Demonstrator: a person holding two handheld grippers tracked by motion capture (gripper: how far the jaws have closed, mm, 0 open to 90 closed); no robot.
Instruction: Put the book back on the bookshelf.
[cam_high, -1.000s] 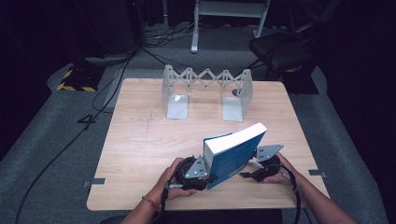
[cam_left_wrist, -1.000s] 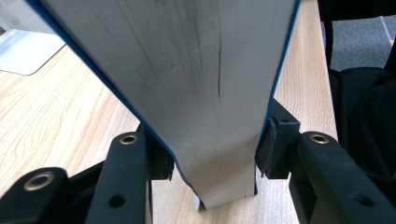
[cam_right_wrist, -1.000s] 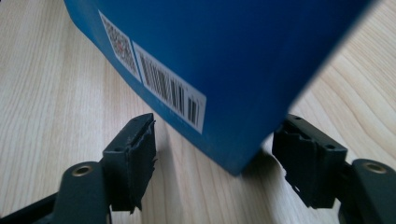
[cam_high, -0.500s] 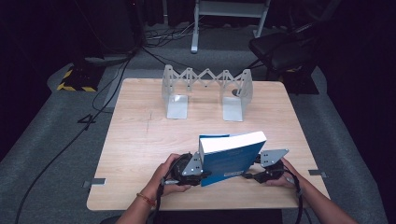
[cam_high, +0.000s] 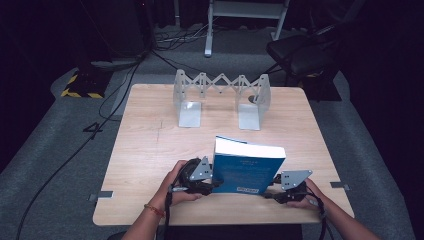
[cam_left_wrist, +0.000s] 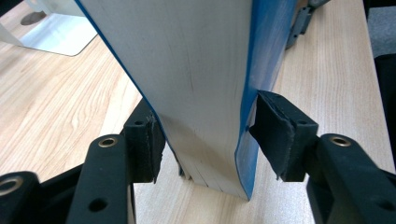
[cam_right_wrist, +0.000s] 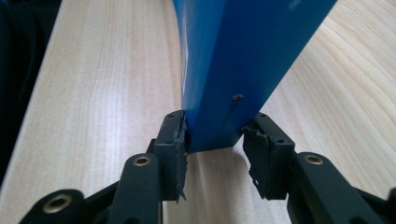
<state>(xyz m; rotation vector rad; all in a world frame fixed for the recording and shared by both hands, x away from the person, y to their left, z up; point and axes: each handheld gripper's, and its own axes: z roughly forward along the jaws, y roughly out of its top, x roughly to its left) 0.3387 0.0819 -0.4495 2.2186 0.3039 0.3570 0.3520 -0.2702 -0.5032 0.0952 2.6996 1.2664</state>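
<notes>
Jaws of left gripper (cam_high: 212, 182) and right gripper (cam_high: 272, 190) clamp blue book (cam_high: 247, 170) | hands low, opposed

wooden table (cam_high: 150, 150), metal book rack (cam_high: 220, 97), blue book (cam_high: 248, 167)

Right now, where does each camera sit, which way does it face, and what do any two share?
High view: above the person's side, facing forward and down on the table; forearms, left claw and right claw flank the upright book.
Left gripper view: rides the left claw, facing the book's page edge.
Right gripper view: rides the right claw, facing the book's blue spine.
All three share the book and table.
</notes>
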